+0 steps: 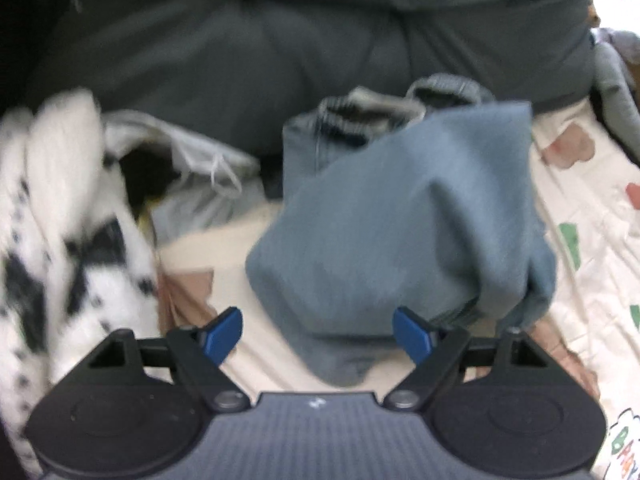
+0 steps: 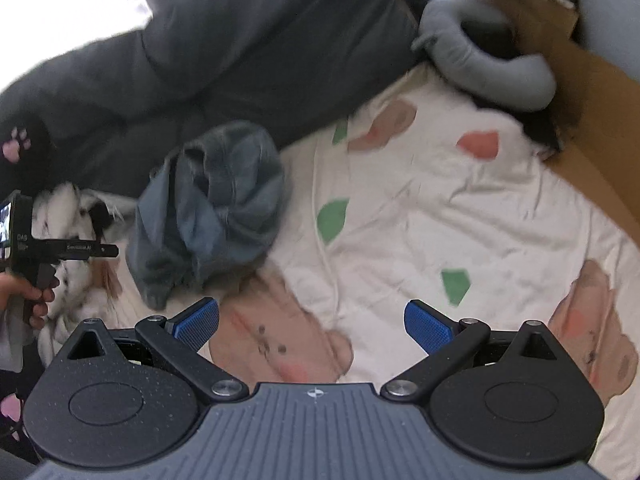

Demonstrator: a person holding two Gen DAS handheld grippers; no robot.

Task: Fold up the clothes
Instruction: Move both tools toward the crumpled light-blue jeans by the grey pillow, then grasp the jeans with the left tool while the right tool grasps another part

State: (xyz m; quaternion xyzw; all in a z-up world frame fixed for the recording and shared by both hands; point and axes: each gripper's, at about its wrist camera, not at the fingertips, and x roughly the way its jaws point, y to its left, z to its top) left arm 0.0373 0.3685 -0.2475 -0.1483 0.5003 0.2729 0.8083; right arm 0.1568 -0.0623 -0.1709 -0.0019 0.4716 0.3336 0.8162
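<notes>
A crumpled blue-grey garment [image 1: 400,232] lies bunched on the cream printed bedsheet [image 1: 580,216]. My left gripper [image 1: 318,338] hangs just above its near edge, open, with the cloth's hem showing between the blue pads but not pinched. In the right wrist view the same blue-grey garment [image 2: 208,208] is a heap at centre left, and my right gripper [image 2: 314,326] stands open over the bare bedsheet [image 2: 420,200] to the right of it. The left gripper [image 2: 108,250] shows there at the left edge, held by a hand [image 2: 32,296].
A dark grey duvet [image 1: 280,40] is piled behind the garment. A white fleece with black spots [image 1: 60,220] and a pale grey cloth [image 1: 192,168] lie at the left. A grey plush toy [image 2: 480,56] and a cardboard box [image 2: 592,128] sit at the right.
</notes>
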